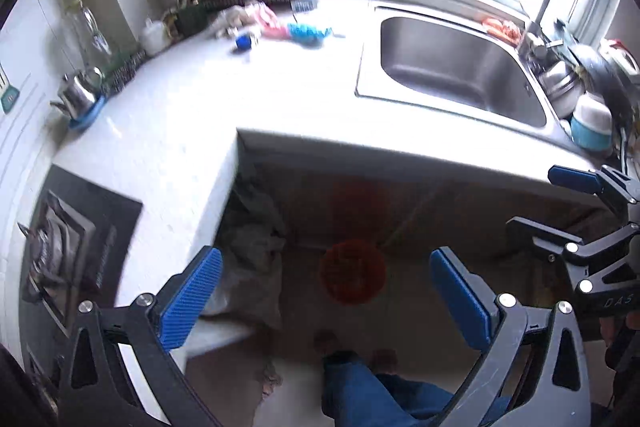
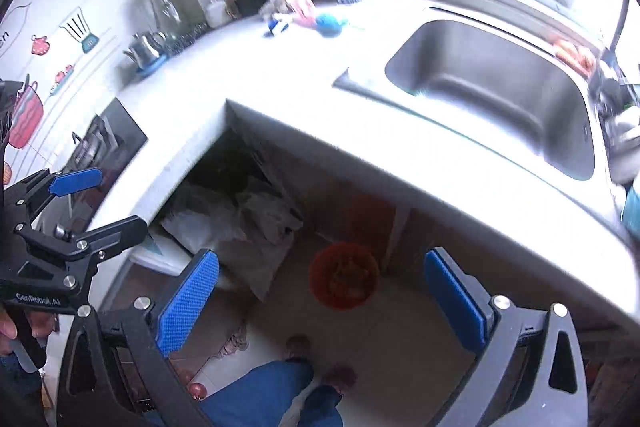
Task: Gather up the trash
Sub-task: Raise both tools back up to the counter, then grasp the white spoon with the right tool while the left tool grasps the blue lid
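Both grippers point steeply down over the counter (image 1: 168, 131) edge, side by side. I see my left gripper (image 1: 326, 301) with jaws spread wide and nothing between the pads; my right gripper (image 2: 322, 301) stands likewise, wide and empty. Between each pair of jaws, well below on the floor, sits the red bin (image 1: 352, 273). Beyond the jaws, on the counter's far side, lies the trash (image 1: 280, 29): pink, blue and pale wrappers, too blurred to sort. The sink (image 1: 456, 71) lies beyond the right finger. My legs (image 2: 276, 395) are cut off below.
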Demonstrator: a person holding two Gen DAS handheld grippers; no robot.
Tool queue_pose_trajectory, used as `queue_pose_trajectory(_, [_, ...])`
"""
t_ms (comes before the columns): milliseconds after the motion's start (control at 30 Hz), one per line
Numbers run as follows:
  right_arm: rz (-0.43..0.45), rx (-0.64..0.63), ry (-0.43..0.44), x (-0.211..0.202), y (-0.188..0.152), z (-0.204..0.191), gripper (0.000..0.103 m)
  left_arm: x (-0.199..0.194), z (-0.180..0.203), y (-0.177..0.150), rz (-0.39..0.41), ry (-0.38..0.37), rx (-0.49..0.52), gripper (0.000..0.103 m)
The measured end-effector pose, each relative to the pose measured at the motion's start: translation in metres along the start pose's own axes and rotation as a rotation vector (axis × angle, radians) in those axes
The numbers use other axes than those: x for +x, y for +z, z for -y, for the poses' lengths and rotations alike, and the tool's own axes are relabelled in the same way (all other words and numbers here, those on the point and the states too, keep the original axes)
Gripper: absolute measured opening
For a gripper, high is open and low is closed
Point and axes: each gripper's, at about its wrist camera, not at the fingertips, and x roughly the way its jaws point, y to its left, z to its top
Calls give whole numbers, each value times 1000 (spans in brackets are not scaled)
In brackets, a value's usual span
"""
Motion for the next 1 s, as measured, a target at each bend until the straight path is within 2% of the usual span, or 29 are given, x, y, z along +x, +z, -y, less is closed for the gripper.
queue_pose_trajectory(233, [47,-38,-19,10,62,-11,103,5,-28,63,45,6,-25,103])
queue_pose_trajectory(367, [47,-49,-11,25,102,-14,103,26,-57,106,47,-6,-31,103])
queue_pose_trajectory(667, [-18,-8,1,92,211,-35,103,94,-139,201,-26,-17,-3,103])
queue_pose_trajectory(1000, [-118,13,6,184,302,-59,103,177,-217,257,-115,-4,-8,103])
